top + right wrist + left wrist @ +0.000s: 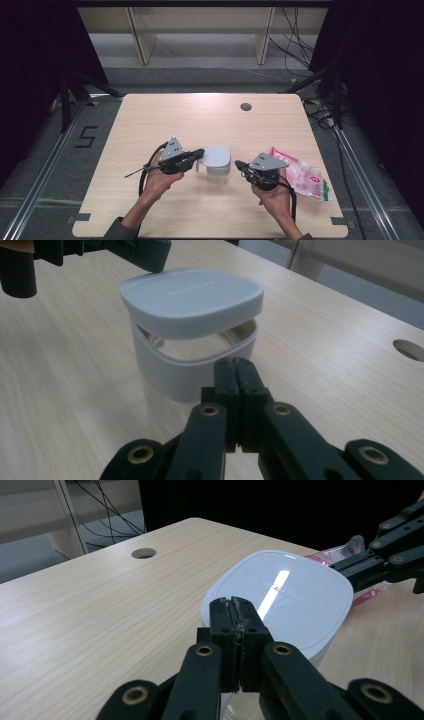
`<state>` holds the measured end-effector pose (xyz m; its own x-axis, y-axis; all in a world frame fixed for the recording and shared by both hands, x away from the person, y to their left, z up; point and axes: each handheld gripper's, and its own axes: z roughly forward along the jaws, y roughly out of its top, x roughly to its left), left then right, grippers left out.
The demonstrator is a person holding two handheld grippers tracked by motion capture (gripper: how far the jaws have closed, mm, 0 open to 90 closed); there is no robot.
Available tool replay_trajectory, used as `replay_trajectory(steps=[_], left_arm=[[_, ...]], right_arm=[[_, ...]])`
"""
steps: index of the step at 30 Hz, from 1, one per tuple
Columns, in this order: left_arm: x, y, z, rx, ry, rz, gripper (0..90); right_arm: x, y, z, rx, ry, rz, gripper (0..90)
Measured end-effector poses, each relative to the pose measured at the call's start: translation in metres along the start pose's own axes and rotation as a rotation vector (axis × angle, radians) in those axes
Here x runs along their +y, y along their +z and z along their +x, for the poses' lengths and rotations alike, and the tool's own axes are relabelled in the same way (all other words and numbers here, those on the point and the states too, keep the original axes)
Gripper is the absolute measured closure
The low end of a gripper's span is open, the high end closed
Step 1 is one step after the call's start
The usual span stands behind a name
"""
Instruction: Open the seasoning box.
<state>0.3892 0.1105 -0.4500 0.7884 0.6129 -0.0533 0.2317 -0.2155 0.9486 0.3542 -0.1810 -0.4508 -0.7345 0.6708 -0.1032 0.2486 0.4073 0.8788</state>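
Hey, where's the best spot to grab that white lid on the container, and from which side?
Probably grip the white lid by its raised near edge, coming level from the right gripper side: it sits tilted on the container, leaving a gap there for a jaw.

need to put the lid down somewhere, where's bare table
Free: the far half between the white container and the round hole, plus the left edge. Crowded: near right, around the pink packet and right tongs.

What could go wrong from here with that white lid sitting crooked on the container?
The white lid rests tilted on the clear container, not seated, so a nudge could slide it off. The left hand-held gripper, shut, sits at the lid's edge and may push the light container along. The right hand-held gripper, shut, holds nothing to steady it.
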Motion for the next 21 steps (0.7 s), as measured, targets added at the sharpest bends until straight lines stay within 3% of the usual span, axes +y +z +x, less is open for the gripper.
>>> replay_trajectory(steps=[4,21], left_arm=[[0.0,0.0,0.0,0.002,-0.001,0.001,87.9],[-0.001,-0.001,0.001,0.0,-0.013,0.001,87.4]], right_arm=[[0.001,0.002,0.0,0.013,0.008,0.012,90.0],[0.013,0.01,0.004,0.015,-0.036,0.004,90.0]])
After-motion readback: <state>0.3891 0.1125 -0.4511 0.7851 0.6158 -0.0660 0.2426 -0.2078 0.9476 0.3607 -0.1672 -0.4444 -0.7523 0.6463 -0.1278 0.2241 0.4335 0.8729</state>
